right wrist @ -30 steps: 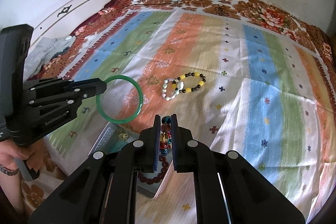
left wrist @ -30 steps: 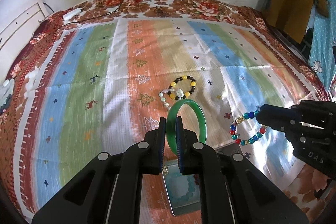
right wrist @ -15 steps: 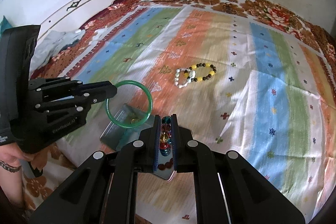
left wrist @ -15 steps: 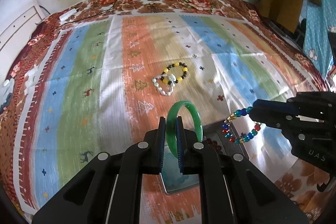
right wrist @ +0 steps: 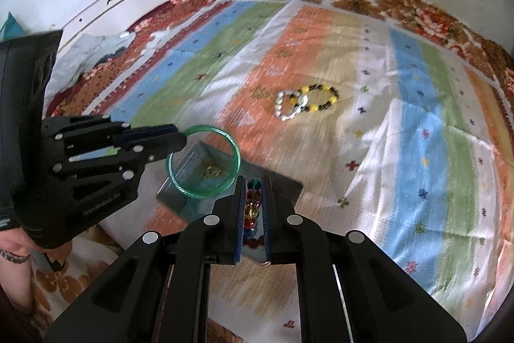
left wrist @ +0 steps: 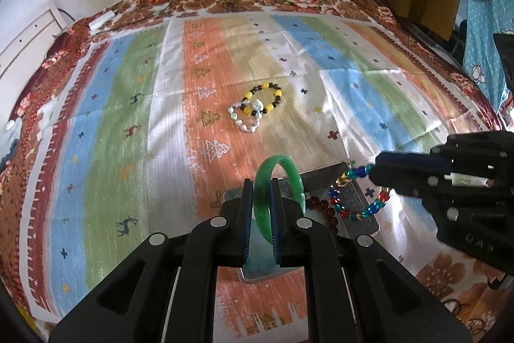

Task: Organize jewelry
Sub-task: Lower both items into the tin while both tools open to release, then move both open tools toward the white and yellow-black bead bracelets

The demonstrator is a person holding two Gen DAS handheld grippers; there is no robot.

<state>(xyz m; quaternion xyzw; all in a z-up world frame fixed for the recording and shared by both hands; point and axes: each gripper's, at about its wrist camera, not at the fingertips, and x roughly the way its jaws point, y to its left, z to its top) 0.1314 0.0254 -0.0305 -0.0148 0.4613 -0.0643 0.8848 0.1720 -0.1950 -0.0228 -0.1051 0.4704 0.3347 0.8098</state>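
Both grippers are found loaded above a metal tray (left wrist: 364, 203) at the near edge of the bed (left wrist: 128, 118). The left gripper (left wrist: 261, 208) is closed on a green bangle (left wrist: 290, 176), held upright on edge over the tray. The right gripper (right wrist: 253, 214) is closed on a multicoloured bead bracelet (left wrist: 351, 209), which hangs over the tray's right part.

Progress: a dark red bead bracelet (left wrist: 323, 206) and a small gold item (right wrist: 212, 171) are already seen in the tray. Neither held piece has been released. 2 pieces are left out on the bedspread, well apart from the tray: a yellow-and-black bead bracelet (left wrist: 265, 98) and a white bead bracelet (left wrist: 244, 121), overlapping one another.

Markings: "GenRobot.AI" is read on the left gripper body in the right wrist view. Lettering on the right gripper body is too blurred to read.
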